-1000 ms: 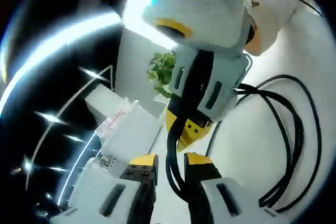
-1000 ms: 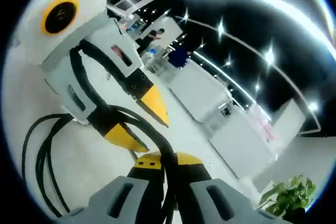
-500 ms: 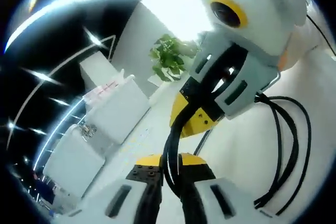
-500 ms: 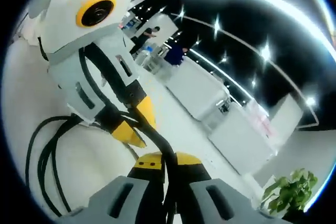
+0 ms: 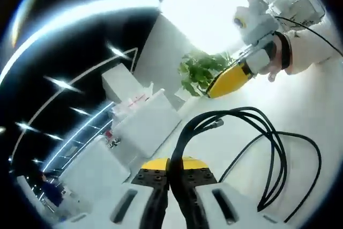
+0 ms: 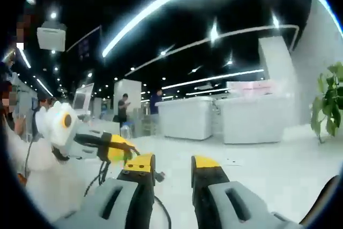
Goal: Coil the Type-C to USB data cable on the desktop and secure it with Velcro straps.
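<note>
Left gripper view: white desktop (image 5: 300, 116) carries the black data cable (image 5: 268, 138), lying in several loose loops that fan apart toward the right. Green plant (image 5: 201, 76) and white counters (image 5: 147, 124) stand behind. Left gripper (image 5: 174, 178) has its jaws pinched on the gathered strands at 1 point — the bundle rises from between them. Right gripper (image 5: 230, 79) shows well apart, lifted off the cable, in a person's hand (image 5: 278, 60).

Right gripper view: right gripper (image 6: 172, 172) has its jaws parted with nothing between; left gripper (image 6: 110, 151) sits low at left with cable hanging below it.

Judgement — coil formed but loose; no Velcro strap visible. To do this step well: keep the left pinch firm so loops do not spring, fetch the strap with the free gripper, wrap beside the pinch point.
</note>
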Motion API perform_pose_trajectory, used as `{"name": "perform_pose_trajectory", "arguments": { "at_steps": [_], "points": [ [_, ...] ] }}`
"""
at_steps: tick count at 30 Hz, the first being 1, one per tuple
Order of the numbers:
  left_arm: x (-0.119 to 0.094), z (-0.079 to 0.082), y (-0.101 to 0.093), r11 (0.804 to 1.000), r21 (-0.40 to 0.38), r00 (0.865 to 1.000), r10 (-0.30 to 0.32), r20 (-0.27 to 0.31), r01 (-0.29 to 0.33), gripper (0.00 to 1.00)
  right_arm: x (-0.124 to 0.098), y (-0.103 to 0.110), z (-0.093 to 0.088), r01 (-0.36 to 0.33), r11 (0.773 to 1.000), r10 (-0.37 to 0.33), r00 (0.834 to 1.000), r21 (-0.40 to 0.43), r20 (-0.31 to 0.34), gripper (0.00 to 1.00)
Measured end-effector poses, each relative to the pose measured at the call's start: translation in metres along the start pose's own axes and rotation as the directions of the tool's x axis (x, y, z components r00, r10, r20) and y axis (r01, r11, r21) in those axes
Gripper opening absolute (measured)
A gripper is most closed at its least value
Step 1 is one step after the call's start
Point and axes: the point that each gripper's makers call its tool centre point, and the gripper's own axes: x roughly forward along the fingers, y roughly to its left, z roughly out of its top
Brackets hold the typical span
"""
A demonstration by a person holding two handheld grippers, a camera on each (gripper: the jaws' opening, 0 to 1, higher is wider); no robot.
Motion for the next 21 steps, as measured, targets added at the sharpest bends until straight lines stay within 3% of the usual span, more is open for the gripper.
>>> {"name": "perform_pose_trajectory", "arguments": {
  "at_steps": [2, 4, 5, 7, 10, 14, 15, 17, 18, 21],
  "points": [
    [0.000, 0.000, -0.002, 1.000, -0.003, 1.000, -0.005, 0.004, 0.005, 0.07, 0.005, -0.003, -0.037, -0.007, 0.999, 0.012, 0.990, 0.040, -0.138, 0.24],
    [0.001, -0.001, -0.005, 1.000, 0.008, 1.000, -0.015, 0.000, 0.015, 0.07, 0.008, 0.001, -0.064, -0.021, 1.000, 0.021, 0.971, 0.003, -0.239, 0.19],
    [0.001, -0.001, -0.008, 1.000, 0.014, 1.000, -0.023, -0.003, 0.023, 0.08, 0.008, 0.003, -0.083, -0.031, 0.996, 0.003, 0.945, -0.079, -0.327, 0.16],
    [0.002, -0.003, -0.011, 0.999, 0.013, 0.999, -0.031, -0.010, 0.031, 0.08, 0.009, 0.019, -0.101, -0.096, 0.989, 0.044, 0.919, -0.114, -0.391, 0.16],
    [0.002, -0.005, -0.011, 0.999, 0.012, 0.999, -0.034, -0.015, 0.034, 0.08, 0.009, 0.038, -0.107, -0.133, 0.990, 0.101, 0.906, -0.051, -0.411, 0.16],
    [0.002, -0.004, -0.012, 0.999, 0.010, 0.999, -0.037, -0.010, 0.037, 0.08, 0.007, 0.034, -0.118, -0.125, 0.988, 0.070, 0.886, -0.091, -0.459, 0.16],
    [0.002, -0.003, -0.013, 0.999, 0.013, 0.999, -0.041, -0.011, 0.041, 0.08, 0.008, 0.033, -0.115, -0.127, 0.988, 0.077, 0.894, -0.085, -0.441, 0.16],
    [0.002, -0.003, -0.014, 0.999, 0.016, 0.999, -0.045, -0.013, 0.045, 0.08, 0.009, 0.034, -0.114, -0.130, 0.989, 0.083, 0.894, -0.077, -0.441, 0.10],
    [0.002, -0.003, -0.016, 0.998, 0.018, 0.998, -0.053, -0.014, 0.054, 0.08, 0.008, 0.034, -0.114, -0.136, 0.987, 0.082, 0.891, -0.090, -0.446, 0.04],
    [0.002, -0.007, -0.023, 0.996, 0.015, 0.995, -0.093, -0.029, 0.093, 0.08, 0.007, 0.028, -0.113, -0.159, 0.970, 0.056, 0.882, -0.183, -0.467, 0.03]
  ]
}}
